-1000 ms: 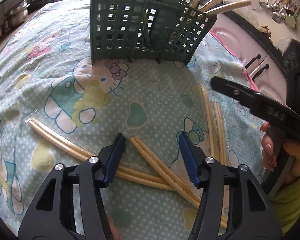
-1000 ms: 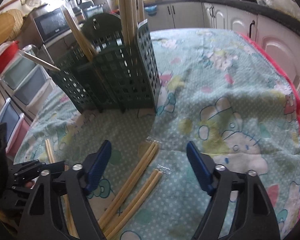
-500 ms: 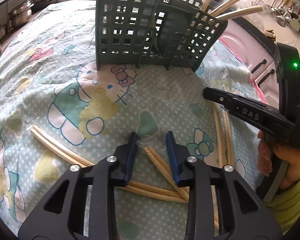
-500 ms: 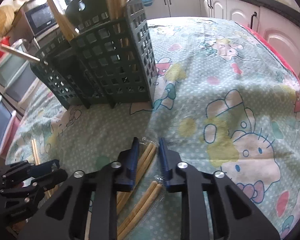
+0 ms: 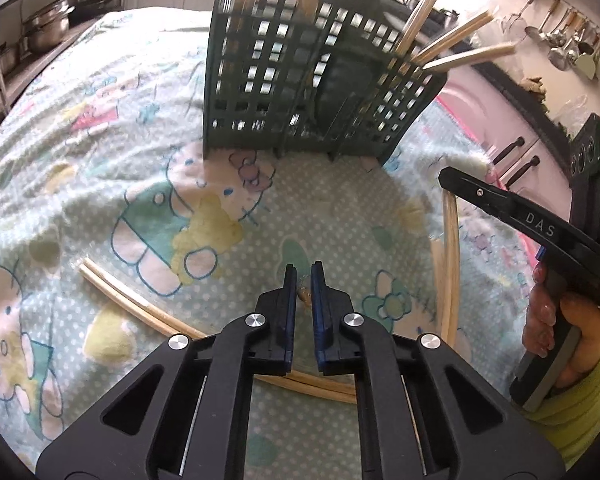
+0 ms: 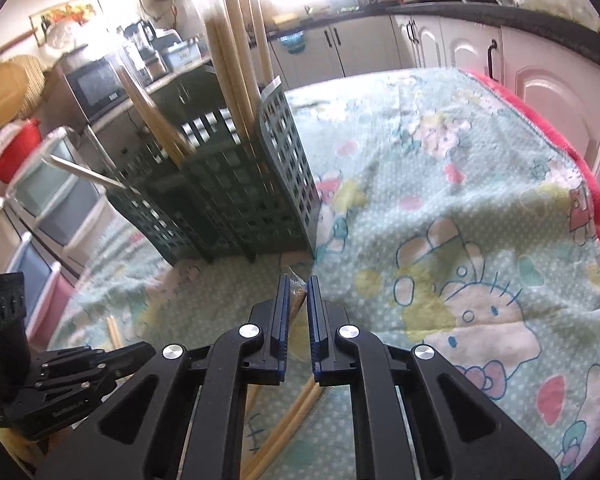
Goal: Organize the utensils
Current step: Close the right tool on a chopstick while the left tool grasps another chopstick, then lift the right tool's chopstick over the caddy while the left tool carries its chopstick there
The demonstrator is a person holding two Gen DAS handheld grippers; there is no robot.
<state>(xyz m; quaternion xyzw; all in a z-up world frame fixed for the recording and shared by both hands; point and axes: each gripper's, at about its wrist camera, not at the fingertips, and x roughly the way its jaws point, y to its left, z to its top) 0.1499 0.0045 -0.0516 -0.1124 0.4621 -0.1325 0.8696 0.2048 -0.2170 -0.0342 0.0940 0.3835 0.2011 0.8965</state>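
The patterned cloth (image 5: 100, 152) and green utensil basket (image 5: 300, 92) sit as before. Both grippers, wide open a second ago, have clamped: the left gripper (image 5: 303, 280) grasps one wrapped chopstick pair (image 5: 305, 295), the right gripper (image 6: 297, 290) another chopstick pair (image 6: 298, 304), lifted slightly.

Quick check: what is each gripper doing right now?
Left gripper: shut on a wrapped pair of wooden chopsticks.
Right gripper: shut on another wrapped wooden chopstick pair.
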